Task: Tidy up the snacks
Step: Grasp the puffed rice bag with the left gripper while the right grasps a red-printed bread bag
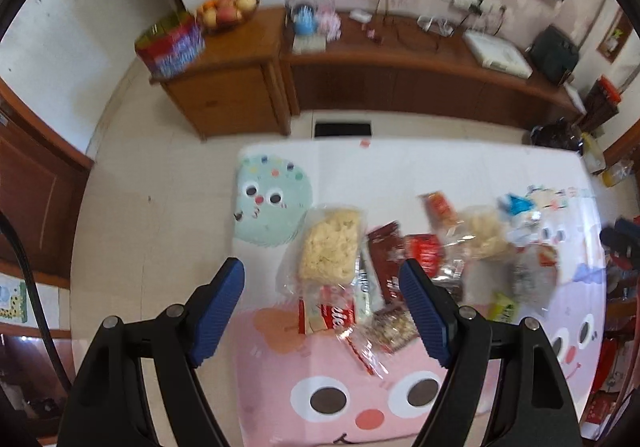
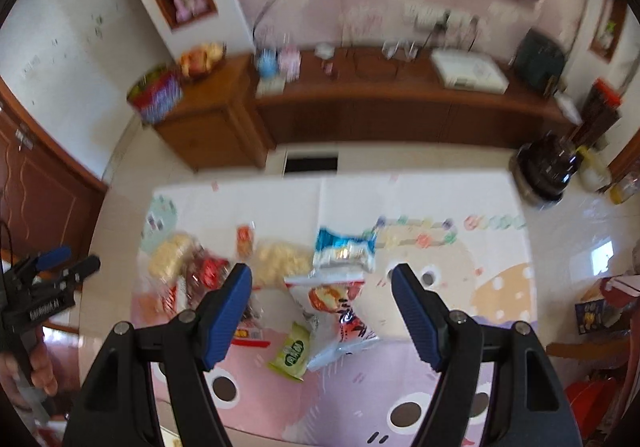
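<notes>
A loose heap of snack packets lies on a cartoon-printed table mat point(image 1: 360, 399). In the left wrist view a clear bag of pale puffed snacks point(image 1: 330, 247) lies at the heap's left, with dark red packets point(image 1: 390, 247) beside it and a red-and-white packet point(image 1: 334, 313) nearer me. My left gripper point(image 1: 322, 311) is open and empty above the heap's near-left part. In the right wrist view a blue-and-white packet point(image 2: 344, 249), a red-and-white bag point(image 2: 340, 307) and a small green packet point(image 2: 292, 355) lie between the fingers. My right gripper point(image 2: 322, 315) is open and empty above them.
A wooden sideboard point(image 1: 400, 67) runs along the far wall with a fruit bowl point(image 1: 226, 13), a colourful box point(image 1: 172, 45) and a white device point(image 1: 498, 53). A dark pot point(image 2: 546, 167) stands on the floor at the right. The left gripper shows at the right view's left edge point(image 2: 52, 267).
</notes>
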